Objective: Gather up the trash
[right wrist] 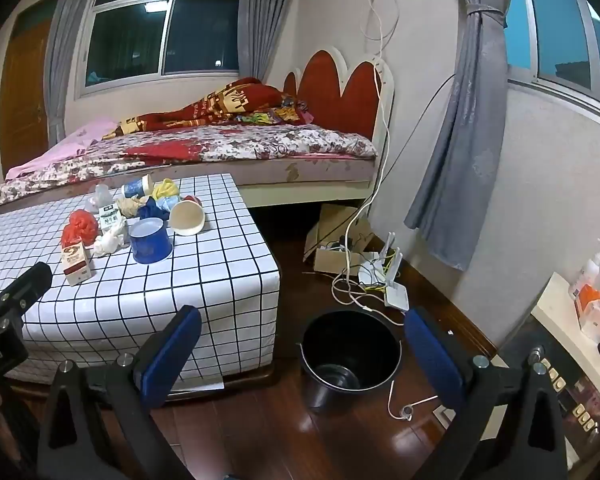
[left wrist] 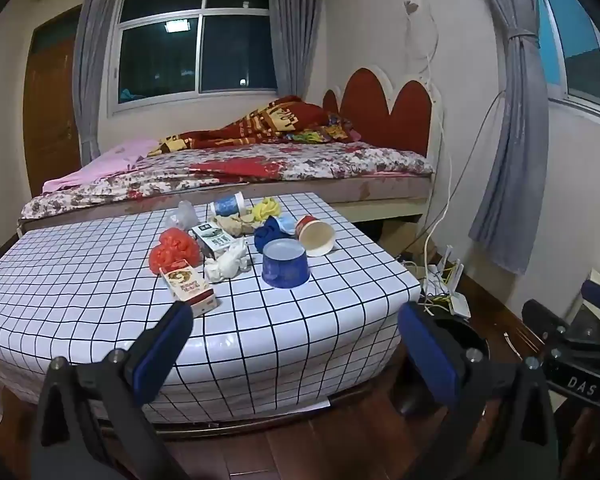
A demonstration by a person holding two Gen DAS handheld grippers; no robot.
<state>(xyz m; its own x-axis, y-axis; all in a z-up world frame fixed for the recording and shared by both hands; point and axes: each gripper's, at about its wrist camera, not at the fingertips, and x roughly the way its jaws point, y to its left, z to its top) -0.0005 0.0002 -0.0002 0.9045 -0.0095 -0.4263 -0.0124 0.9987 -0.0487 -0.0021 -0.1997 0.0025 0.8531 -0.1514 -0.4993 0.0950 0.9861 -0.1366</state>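
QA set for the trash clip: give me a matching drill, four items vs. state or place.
Items:
1. blue bowl
2. red paper cup
3. black bucket
4. small carton

States:
A. on the floor, empty
B. upside down on the table
C. tipped on its side
D. lying nearest the table's front edge

Pairs: 1-B, 2-C, 3-A, 4-D

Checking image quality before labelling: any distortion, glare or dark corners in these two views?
Left wrist view: strong fisheye bending of the checked table, black corners, a lamp reflected in the window. Right wrist view: same curvature, glare on the wooden floor, black bucket interior dim but sharp.
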